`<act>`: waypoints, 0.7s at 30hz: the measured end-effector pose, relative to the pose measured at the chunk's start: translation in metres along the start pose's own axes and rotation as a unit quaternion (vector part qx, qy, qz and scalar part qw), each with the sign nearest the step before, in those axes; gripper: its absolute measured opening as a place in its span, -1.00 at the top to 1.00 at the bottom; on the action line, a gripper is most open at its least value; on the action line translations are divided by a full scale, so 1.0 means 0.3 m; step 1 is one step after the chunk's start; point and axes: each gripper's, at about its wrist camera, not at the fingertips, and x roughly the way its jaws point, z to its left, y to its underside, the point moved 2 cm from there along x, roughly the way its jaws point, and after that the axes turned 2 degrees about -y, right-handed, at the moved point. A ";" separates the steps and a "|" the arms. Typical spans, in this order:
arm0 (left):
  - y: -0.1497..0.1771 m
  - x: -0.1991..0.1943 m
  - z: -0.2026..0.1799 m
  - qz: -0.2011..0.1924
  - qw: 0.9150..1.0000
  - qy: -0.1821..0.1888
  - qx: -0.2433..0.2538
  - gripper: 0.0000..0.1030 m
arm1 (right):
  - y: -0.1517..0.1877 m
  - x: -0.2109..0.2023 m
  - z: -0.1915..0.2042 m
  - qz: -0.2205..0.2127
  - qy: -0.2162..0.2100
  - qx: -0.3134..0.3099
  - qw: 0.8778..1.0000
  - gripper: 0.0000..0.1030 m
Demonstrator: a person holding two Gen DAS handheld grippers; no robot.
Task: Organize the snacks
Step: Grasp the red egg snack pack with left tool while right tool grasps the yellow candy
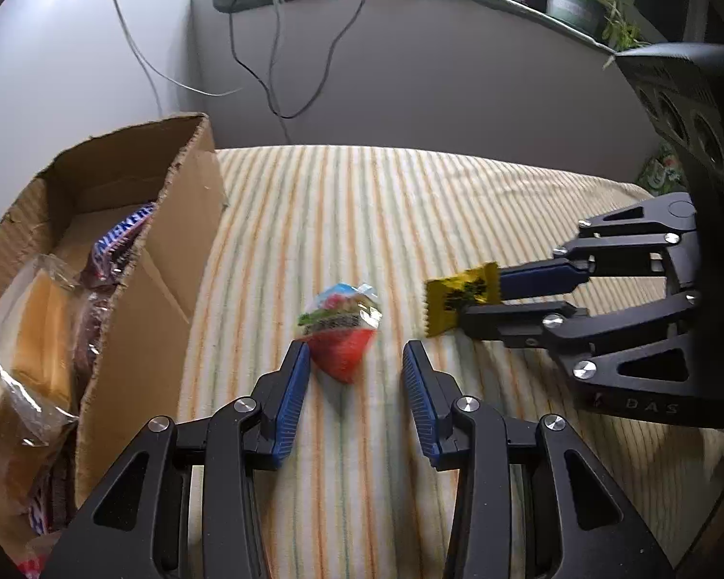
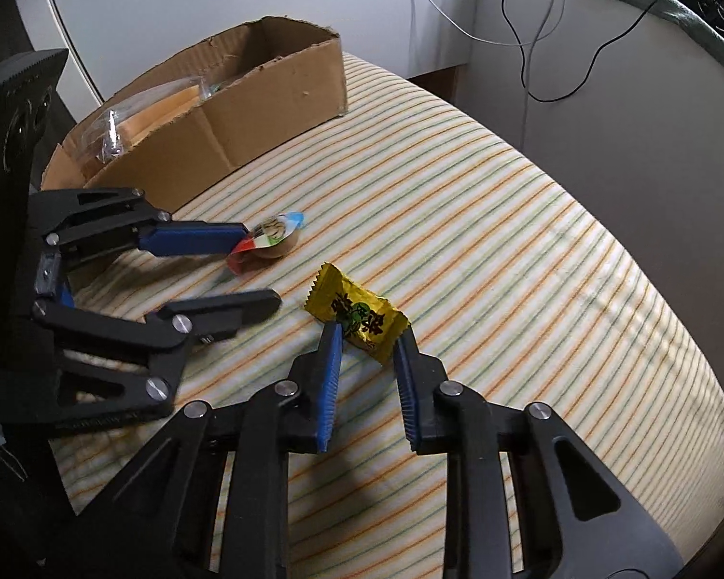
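Observation:
A red, white and blue snack packet [image 1: 341, 333] lies on the striped cloth just ahead of my left gripper [image 1: 357, 357], which is open with its jaws either side of the packet's near tip. It also shows in the right wrist view [image 2: 265, 243]. A yellow candy packet [image 2: 357, 318] sits between the tips of my right gripper [image 2: 369, 340], whose jaws are closed in on its near end. The left wrist view shows the yellow packet [image 1: 461, 296] held at the right gripper's fingertips [image 1: 487, 296].
An open cardboard box [image 1: 169, 260] at the left holds Snickers bars and clear-wrapped snacks; it shows at the back left in the right wrist view [image 2: 265, 91]. The striped cloth [image 2: 507, 241] covers the table. Cables hang down the wall [image 1: 275, 72].

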 end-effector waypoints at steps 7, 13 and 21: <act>-0.015 0.025 0.008 0.000 1.000 -0.023 0.000 0.24 | -0.013 -0.023 0.015 -0.004 0.010 -0.048 0.999 0.21; -0.020 0.044 0.008 0.000 1.000 -0.025 0.000 0.28 | -0.045 0.011 0.008 -0.003 0.006 -0.060 0.998 0.21; -0.020 0.048 0.009 -0.005 1.000 -0.025 0.002 0.36 | -0.043 0.030 0.020 -0.001 -0.015 -0.053 0.998 0.42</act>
